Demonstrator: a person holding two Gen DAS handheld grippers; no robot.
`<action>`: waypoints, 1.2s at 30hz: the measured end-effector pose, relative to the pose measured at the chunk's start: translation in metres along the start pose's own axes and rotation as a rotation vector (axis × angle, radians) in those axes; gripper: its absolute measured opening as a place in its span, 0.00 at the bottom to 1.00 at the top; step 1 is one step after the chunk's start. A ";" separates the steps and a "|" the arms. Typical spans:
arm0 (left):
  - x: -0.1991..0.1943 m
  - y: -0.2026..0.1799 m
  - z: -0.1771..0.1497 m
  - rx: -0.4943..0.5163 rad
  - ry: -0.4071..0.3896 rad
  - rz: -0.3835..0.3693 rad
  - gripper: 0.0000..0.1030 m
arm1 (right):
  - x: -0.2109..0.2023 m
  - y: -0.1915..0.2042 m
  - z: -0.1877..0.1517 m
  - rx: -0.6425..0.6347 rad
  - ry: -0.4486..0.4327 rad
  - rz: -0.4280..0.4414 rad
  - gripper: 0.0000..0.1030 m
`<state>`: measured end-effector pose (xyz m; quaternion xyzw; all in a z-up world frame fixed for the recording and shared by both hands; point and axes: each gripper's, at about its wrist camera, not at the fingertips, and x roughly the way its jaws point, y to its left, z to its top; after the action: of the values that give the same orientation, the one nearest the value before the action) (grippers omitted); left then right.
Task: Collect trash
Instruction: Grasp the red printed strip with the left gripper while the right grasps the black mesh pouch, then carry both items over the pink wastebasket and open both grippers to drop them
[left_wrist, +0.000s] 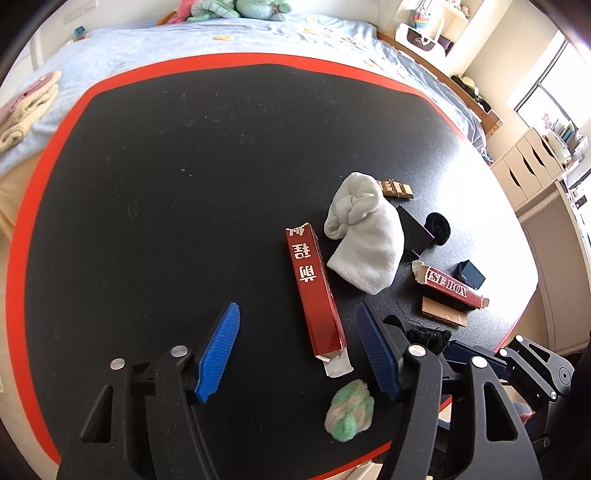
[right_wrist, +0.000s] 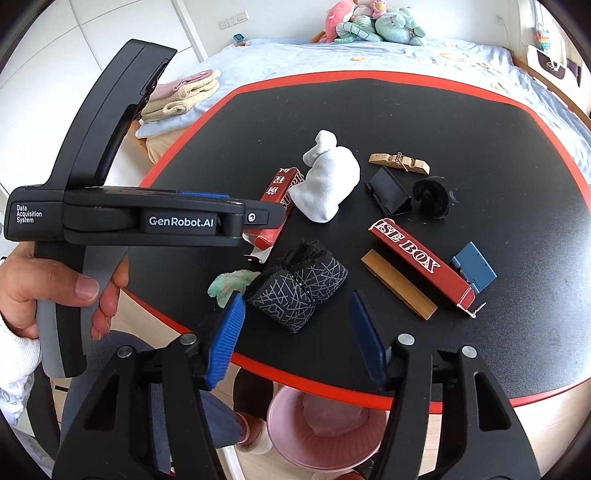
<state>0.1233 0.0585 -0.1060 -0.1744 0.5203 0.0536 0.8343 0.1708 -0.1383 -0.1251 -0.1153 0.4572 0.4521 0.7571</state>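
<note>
Your left gripper (left_wrist: 297, 347) stands spread over the torn red carton (left_wrist: 314, 291), pads clear of it. Your right gripper (right_wrist: 297, 325) is spread too, nothing pinched, the black patterned roll (right_wrist: 299, 291) just beyond; carton lies just beside the white sock bundle (left_wrist: 364, 236).

Folded towels (right_wrist: 183, 94) on bed (right_wrist: 406, 61)

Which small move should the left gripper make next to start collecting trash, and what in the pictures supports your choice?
Probably lower the left gripper a little further over the torn red carton and close on it. Its blue fingers stand apart on either side of the carton's near end without pressing it. The carton lies flat on the black table, and a pink bin waits below the table's edge.
</note>
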 end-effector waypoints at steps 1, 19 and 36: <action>0.000 0.000 0.000 0.004 0.002 -0.001 0.43 | 0.001 0.001 0.000 0.000 0.000 0.006 0.50; -0.008 -0.009 -0.003 0.037 -0.014 -0.031 0.15 | -0.017 0.003 -0.003 -0.017 -0.037 0.036 0.11; -0.069 -0.034 -0.028 0.153 -0.093 -0.041 0.15 | -0.084 0.008 -0.014 -0.018 -0.111 -0.017 0.10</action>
<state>0.0771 0.0228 -0.0480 -0.1179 0.4800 0.0048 0.8693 0.1415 -0.1909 -0.0645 -0.1006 0.4093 0.4556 0.7841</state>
